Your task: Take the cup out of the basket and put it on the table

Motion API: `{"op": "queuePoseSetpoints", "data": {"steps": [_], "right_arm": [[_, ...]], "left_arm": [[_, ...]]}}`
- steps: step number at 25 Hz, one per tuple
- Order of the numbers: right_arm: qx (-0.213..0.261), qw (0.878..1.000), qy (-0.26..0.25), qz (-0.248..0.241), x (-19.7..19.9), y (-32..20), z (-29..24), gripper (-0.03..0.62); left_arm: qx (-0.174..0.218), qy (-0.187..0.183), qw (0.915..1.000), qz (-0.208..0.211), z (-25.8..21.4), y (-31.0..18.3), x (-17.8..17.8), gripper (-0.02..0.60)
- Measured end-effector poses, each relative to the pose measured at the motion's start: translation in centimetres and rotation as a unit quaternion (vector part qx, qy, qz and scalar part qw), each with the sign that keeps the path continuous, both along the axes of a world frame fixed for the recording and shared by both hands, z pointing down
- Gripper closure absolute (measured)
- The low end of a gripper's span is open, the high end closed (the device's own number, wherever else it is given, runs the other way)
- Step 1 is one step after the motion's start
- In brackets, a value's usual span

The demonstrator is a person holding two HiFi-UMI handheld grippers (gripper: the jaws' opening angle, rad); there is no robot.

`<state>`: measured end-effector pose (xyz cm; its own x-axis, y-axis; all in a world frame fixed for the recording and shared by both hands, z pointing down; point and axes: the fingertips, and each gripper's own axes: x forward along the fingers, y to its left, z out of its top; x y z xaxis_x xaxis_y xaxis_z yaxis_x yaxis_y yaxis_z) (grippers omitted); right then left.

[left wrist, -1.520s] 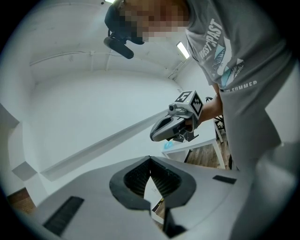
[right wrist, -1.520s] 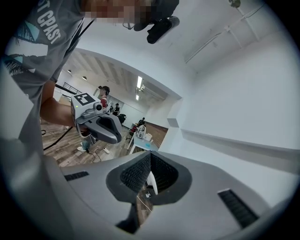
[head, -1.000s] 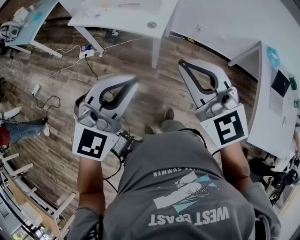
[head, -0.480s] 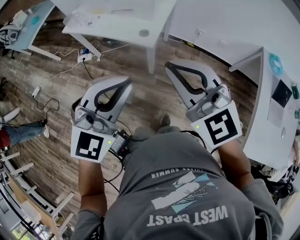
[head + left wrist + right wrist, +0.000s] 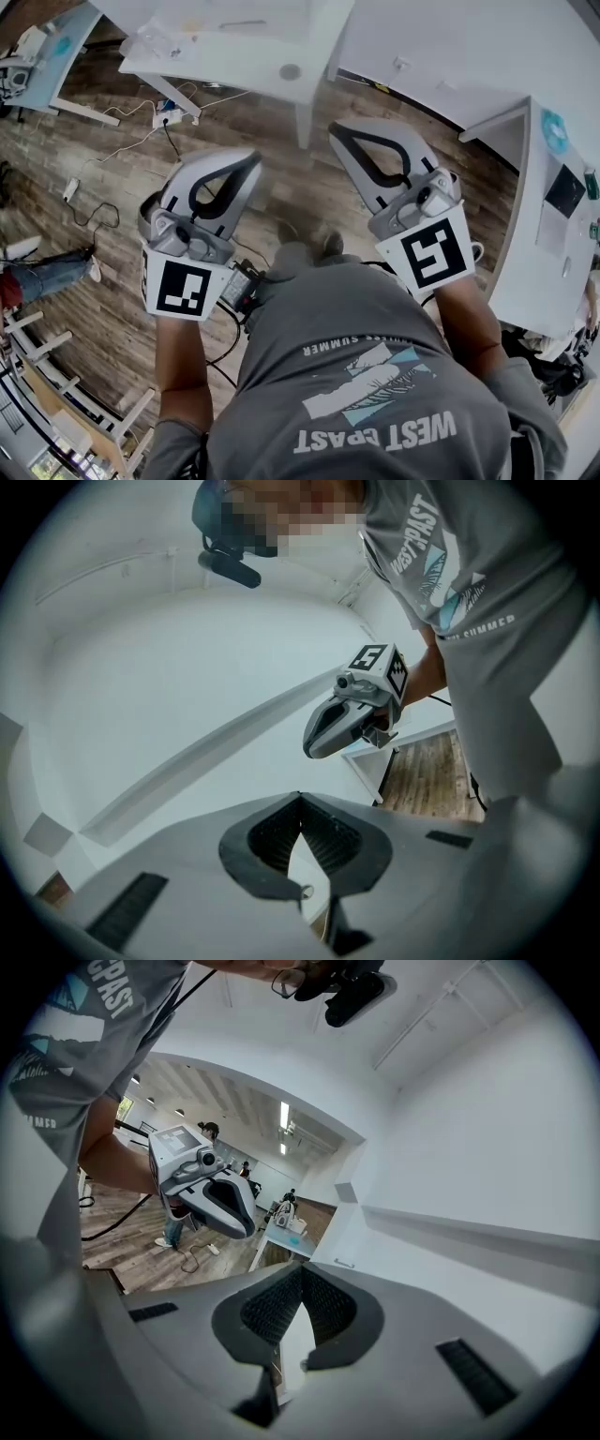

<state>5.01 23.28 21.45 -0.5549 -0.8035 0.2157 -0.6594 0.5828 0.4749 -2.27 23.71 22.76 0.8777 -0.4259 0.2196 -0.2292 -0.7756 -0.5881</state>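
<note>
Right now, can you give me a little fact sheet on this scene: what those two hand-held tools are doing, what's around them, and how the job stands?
left gripper: jaws together, nothing between them, held above the floor
right gripper: jaws together, nothing between them, held level with the left one
holder: a standing person in a grey T-shirt
floor: wooden planks
furniture: white tables ahead
cup and basket: in none of the views
task status: not yet begun, as far as can be seen

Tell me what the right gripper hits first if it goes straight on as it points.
Likely the white table ahead, near its leg: the right gripper, jaws shut and empty, points at it with only floor between. Depth is unclear, so not certain.
</note>
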Motion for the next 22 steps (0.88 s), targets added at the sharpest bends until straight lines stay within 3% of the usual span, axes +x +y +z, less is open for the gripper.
{"op": "queuePoseSetpoints", "data": {"steps": [13,22], "right_arm": [[0.012,0.999,0.004,0.039,-3.5,-6.8,-0.3,0.582],[0.01,0.998,0.011,0.053,-2.7,-10.0,-0.4,0.582]], "left_arm": [[0.009,0.012,0.9985,0.052,-0.5,-6.8,-3.1,0.572],[0.003,0.014,0.998,0.062,-0.3,-9.9,-2.8,0.572]]}}
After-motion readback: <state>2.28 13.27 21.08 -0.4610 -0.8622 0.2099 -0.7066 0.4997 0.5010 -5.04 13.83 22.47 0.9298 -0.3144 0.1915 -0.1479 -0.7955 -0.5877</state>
